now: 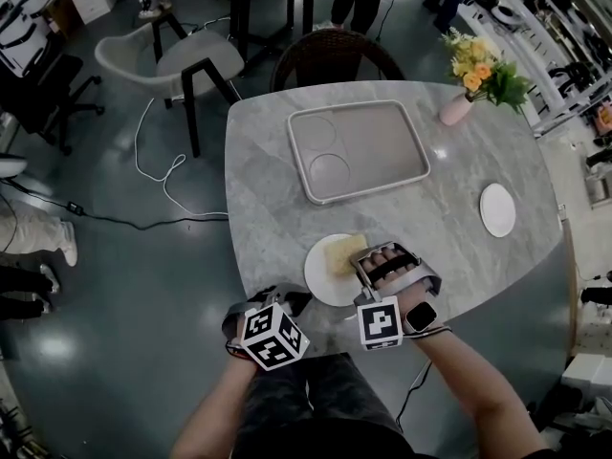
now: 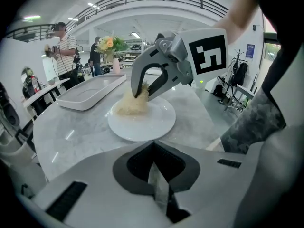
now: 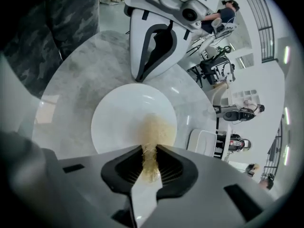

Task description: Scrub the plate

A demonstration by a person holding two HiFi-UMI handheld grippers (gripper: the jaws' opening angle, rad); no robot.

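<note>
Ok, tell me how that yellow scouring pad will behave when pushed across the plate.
The scouring pad looks fibrous and is pinched thin in the right gripper, so it probably squashes and bends rather than staying stiff. The plate looks glossy on the smooth marble table, with nothing holding it, so it may slide.

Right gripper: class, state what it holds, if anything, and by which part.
The right gripper holds a yellow sponge by its upper end; the lower end rests on the white plate.
</note>
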